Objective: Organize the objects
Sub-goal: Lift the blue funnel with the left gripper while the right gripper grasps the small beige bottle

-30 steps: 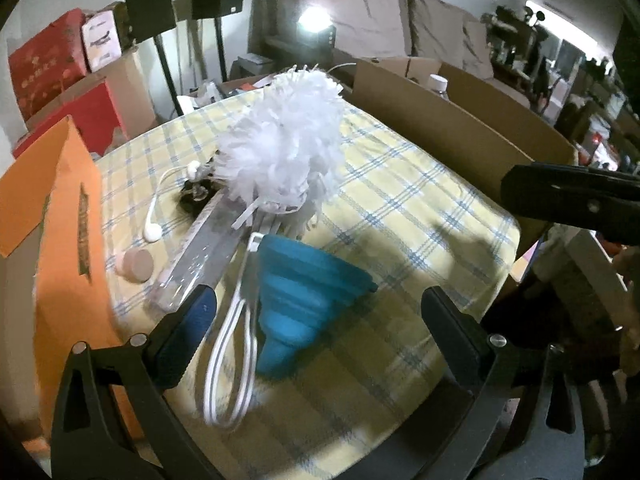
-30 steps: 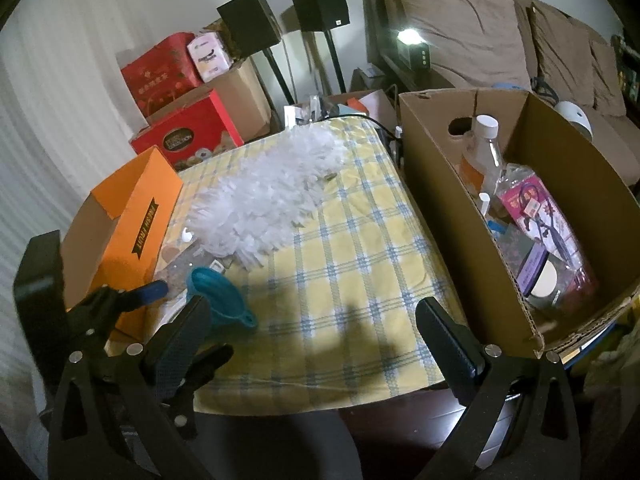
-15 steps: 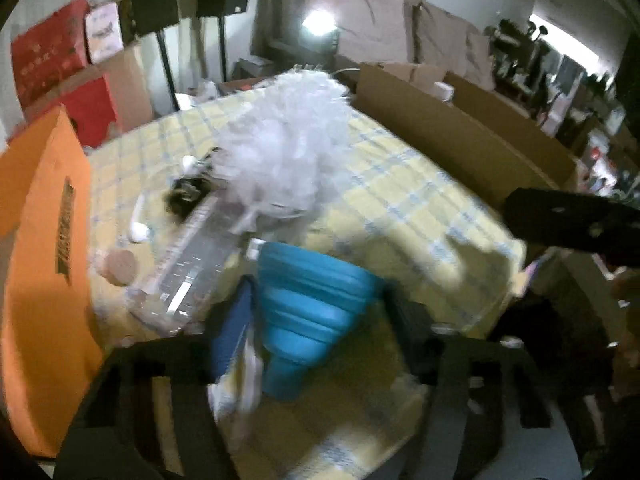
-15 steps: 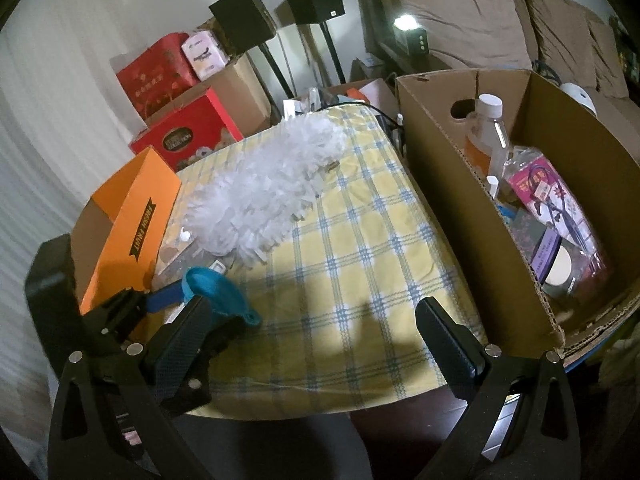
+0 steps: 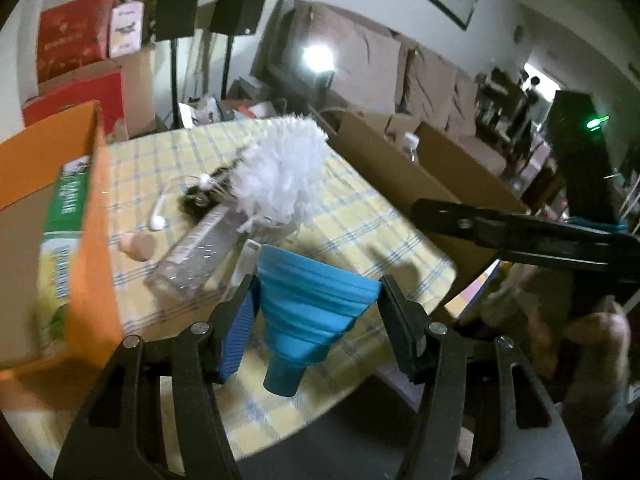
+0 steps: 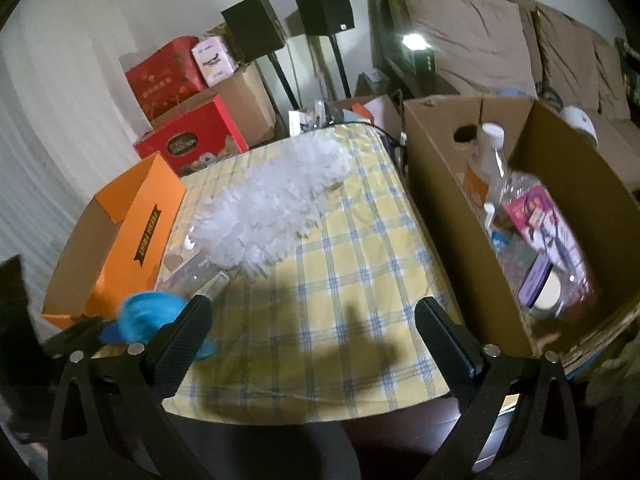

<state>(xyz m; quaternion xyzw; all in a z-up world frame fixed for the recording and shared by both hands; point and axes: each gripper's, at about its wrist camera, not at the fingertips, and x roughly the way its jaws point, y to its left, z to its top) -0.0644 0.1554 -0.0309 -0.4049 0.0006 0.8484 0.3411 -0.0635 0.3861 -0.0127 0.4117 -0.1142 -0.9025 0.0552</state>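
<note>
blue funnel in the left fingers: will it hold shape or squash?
The funnel looks collapsible, with stepped rings, so it may fold under a hard squeeze. It is probably light and rubbery, so grippy. The left gripper clamps its wide rim, the softest part.

Counts: 1 blue funnel [image 5: 308,304], 1 white duster [image 6: 272,196], 1 orange box [image 6: 124,236], 1 big cardboard box [image 6: 440,184], 1 clear bottle [image 6: 490,152] inside it, 2 black speakers [image 6: 253,28] on stands, 2 red boxes [image 6: 192,140] on the floor, 2 grippers: left [image 5: 316,300], right [image 6: 312,320].
</note>
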